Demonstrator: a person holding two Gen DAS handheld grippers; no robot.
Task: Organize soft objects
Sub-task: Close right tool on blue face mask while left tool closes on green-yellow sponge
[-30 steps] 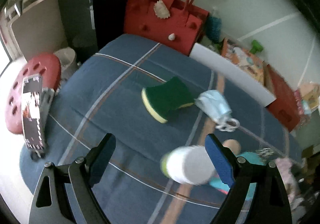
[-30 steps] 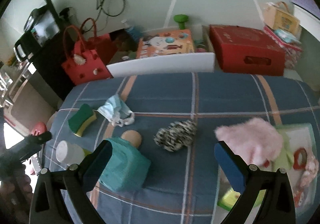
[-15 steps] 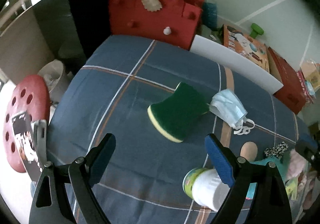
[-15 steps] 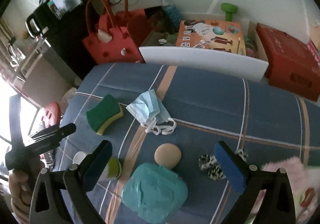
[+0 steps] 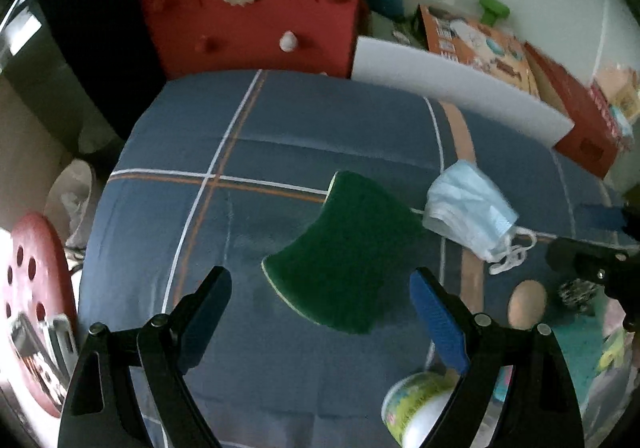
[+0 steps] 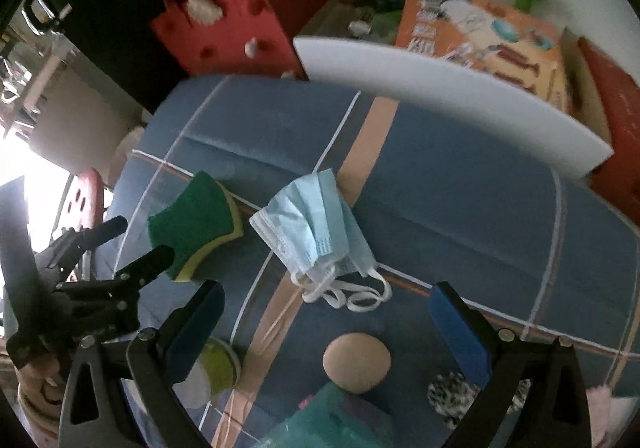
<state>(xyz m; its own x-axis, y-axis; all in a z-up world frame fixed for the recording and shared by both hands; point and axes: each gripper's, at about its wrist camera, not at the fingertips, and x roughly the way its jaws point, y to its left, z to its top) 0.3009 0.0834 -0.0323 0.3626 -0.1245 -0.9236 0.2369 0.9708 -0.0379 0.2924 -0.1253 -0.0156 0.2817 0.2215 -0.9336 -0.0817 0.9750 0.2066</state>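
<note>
A green sponge (image 5: pixel 344 256) with a yellow underside lies on the blue plaid cloth (image 5: pixel 280 136). My left gripper (image 5: pixel 320 288) hovers over it, open, its blue pads either side of the sponge's near end without touching. A light blue face mask (image 6: pixel 316 228) lies crumpled to the right of the sponge (image 6: pixel 192 216). My right gripper (image 6: pixel 326 296) is open above the mask's ear loops, holding nothing. Nearer lie a beige round pad (image 6: pixel 356 362), a leopard-print scrunchie (image 6: pixel 452 392) and a teal wipes pack (image 6: pixel 332 420). The left gripper (image 6: pixel 140 240) shows at the left edge.
A red felt bag (image 5: pixel 256 20), a white foam board (image 5: pixel 460 92), an orange box (image 5: pixel 480 44) and a red box (image 5: pixel 576 120) stand behind the cloth. A white container with a green lid (image 5: pixel 412 404) lies near the front. A red stool (image 5: pixel 32 308) stands at the left.
Both grippers swept left and lower. The sponge now lies between the left jaws. The right view shifted from the pink fluffy item to the mask. Both stay open.
</note>
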